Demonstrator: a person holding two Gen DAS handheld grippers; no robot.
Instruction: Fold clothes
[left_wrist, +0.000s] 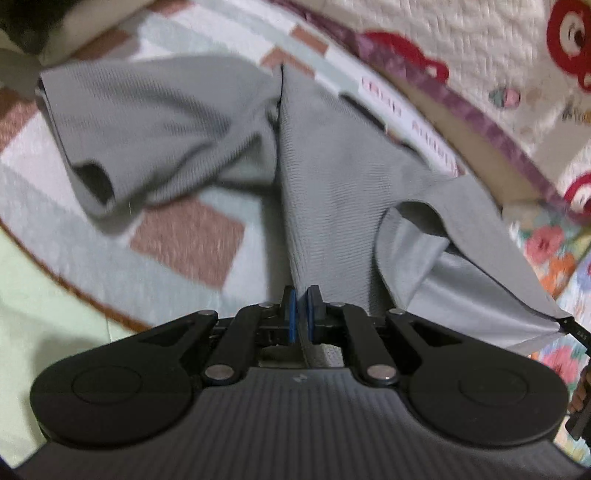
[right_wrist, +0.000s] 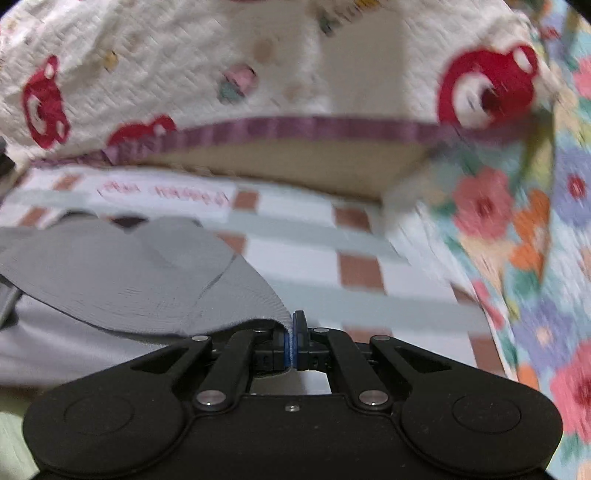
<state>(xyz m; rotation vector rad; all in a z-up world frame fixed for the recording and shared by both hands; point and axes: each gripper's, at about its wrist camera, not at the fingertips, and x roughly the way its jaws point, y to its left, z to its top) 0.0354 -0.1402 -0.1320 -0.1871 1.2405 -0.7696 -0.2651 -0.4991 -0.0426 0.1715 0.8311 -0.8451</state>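
A: Which step is going on?
B: Both are lifting the grey garment (left_wrist: 325, 177) above the checked blanket (left_wrist: 184, 236); the left hand-held gripper (left_wrist: 302, 306) and right hand-held gripper (right_wrist: 292, 341) are each pinching an edge.
A: Next?
B: Probably laying it flat, evenly.

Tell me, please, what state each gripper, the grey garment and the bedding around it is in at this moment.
left gripper: shut on the grey garment.
right gripper: shut on the grey garment's edge.
grey garment: lifted, unfolded, draping in loose folds, one sleeve hanging open.
checked sheet: spread flat under the garment.
quilt with red print: rumpled behind the sheet.
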